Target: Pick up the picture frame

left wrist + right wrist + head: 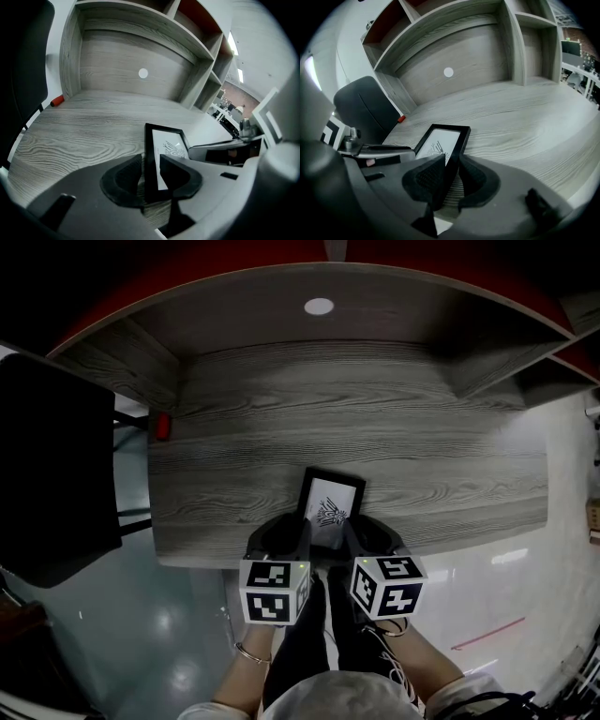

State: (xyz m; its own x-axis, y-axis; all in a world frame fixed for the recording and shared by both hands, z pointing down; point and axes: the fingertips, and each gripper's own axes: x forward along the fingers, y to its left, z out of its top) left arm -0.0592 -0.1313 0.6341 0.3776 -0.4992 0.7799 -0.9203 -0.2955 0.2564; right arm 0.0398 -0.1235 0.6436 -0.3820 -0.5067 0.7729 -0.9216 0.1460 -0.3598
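Note:
A black picture frame [330,501] with a white print of a dark drawing lies at the near edge of the grey wood desk [441,451]. My left gripper [296,536] is shut on the frame's left rail; in the left gripper view the rail [151,159] stands between the two black pads, with the gripper [152,174] clamped on it. My right gripper [360,536] is shut on the right rail, and the right gripper view shows the frame [440,139] pinched in the gripper [450,176]. Whether the frame rests on the desk or is raised I cannot tell.
A small red object [162,426] lies at the desk's left edge. A white round disc [319,307] sits on the back panel. Side panels wall the desk at both ends. A black chair [52,465] stands to the left, over a glossy floor.

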